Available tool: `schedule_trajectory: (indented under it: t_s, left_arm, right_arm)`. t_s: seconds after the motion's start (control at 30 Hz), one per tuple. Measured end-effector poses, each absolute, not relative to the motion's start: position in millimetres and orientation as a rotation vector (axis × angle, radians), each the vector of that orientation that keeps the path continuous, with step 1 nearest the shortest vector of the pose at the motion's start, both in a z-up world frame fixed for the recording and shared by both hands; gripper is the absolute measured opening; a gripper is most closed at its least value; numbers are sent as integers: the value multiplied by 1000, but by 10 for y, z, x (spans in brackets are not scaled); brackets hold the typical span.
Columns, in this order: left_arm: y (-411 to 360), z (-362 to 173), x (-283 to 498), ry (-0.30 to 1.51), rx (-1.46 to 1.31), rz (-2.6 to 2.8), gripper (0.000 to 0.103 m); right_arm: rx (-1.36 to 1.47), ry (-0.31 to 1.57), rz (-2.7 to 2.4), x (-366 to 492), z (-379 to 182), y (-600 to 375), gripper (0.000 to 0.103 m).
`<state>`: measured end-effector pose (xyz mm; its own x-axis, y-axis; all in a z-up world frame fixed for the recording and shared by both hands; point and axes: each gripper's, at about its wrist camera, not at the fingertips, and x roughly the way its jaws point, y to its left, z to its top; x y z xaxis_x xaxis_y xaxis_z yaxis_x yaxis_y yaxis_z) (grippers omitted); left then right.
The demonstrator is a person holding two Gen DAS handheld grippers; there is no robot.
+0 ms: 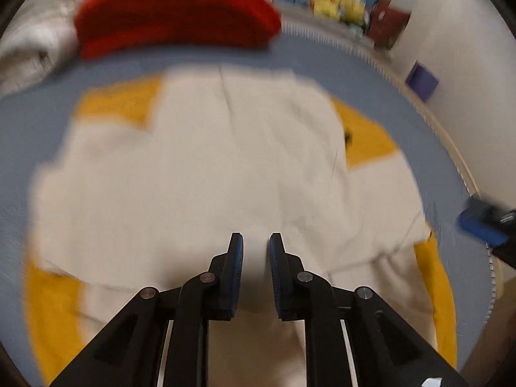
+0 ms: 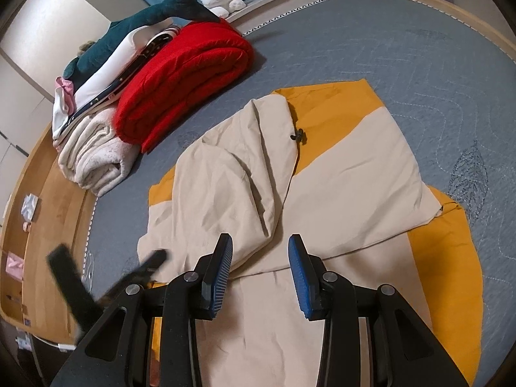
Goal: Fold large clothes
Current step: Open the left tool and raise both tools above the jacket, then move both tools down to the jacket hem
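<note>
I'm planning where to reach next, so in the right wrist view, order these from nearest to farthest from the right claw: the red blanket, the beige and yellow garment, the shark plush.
1. Beige and yellow garment, right under the open right claw.
2. Red blanket, folded, upper left on the bed.
3. Shark plush, behind the blanket atop the pile, far left.

The left claw (image 1: 254, 242) points forward and down, its blue-padded fingers (image 1: 237, 267) a narrow gap apart and gripping nothing; its view is smeared, so it seems to be in motion. The right claw (image 2: 260, 245) hovers with its fingers (image 2: 298, 274) spread wide, likewise empty.
</note>
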<state>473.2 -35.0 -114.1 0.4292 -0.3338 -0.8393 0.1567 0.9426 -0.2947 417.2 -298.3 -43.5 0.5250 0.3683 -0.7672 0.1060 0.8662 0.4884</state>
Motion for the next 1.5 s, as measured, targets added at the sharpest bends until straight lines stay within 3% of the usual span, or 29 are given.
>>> schedule_trajectory:
  t_s: [0.1,0.23,0.47,0.57,0.63,0.87,1.03,1.27,1.4,1.5]
  left_arm:
    - [-662,-1454,4698,1156,-239,-374,11]
    - [-972,-1401,4616,1122,-82,-407,11]
    - [-242,-1067,4644,1012,-130,-265,15]
    - [-54,-1521,4773,1183,-104,-196,14]
    - [13,-1350,4659,1172,-137,-207,14]
    - [320,161,3214,824,-38,-266,14]
    - [692,606,2044,748,-1,-268,14]
    - [871,402,636,769,-81,-250,14]
    - [934,54,383,818,-68,-205,14]
    - [1136,-9,535,867,-230,-177,14]
  right_arm:
    - [522,1016,164,4174,-440,-2964,38]
    - [520,1022,158,4174,-458,-2971,38]
    - [507,1034,145,4180,-514,-2990,38]
    - [485,1023,152,4181,-502,-2963,38]
    - [460,991,154,4147,-440,-2929,38]
    - [154,613,197,3305,537,-2826,38]
    - [224,500,146,2349,1087,-3162,38]
    - [223,516,50,932,1155,-3635,38]
    - [214,565,5,375,872,-3859,38]
    - [262,624,-42,146,529,-4116,38]
